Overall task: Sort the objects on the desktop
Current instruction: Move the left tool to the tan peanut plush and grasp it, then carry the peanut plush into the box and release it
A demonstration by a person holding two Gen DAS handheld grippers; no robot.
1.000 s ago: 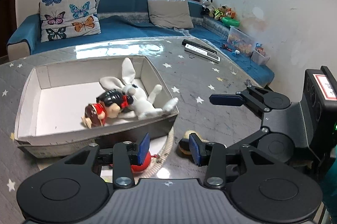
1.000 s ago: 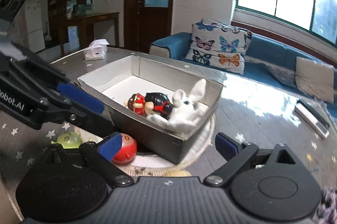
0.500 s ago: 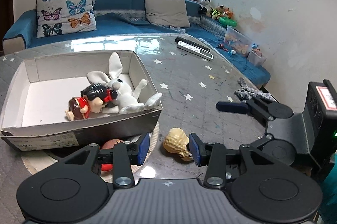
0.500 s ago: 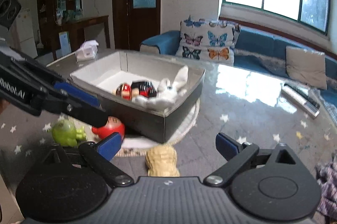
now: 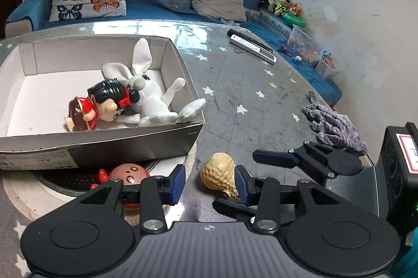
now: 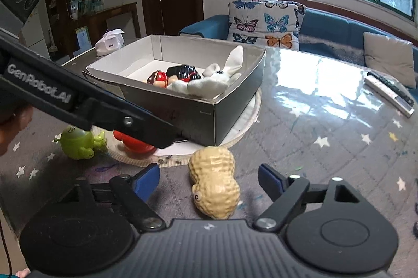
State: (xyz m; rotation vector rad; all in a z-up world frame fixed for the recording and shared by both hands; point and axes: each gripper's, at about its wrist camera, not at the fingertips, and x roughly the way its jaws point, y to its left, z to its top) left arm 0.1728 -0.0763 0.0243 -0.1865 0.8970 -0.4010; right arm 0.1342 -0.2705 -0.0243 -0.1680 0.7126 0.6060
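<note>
Left gripper arm marked "GenRobot.AI", fingers spread. Right gripper spread (nothing held) around the peanut toy, now between its fingers on the table; previously barely visible.

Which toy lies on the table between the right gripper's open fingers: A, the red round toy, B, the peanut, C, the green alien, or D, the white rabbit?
B: the peanut lies on the table between the open fingers of the right gripper, touched by neither.
</note>
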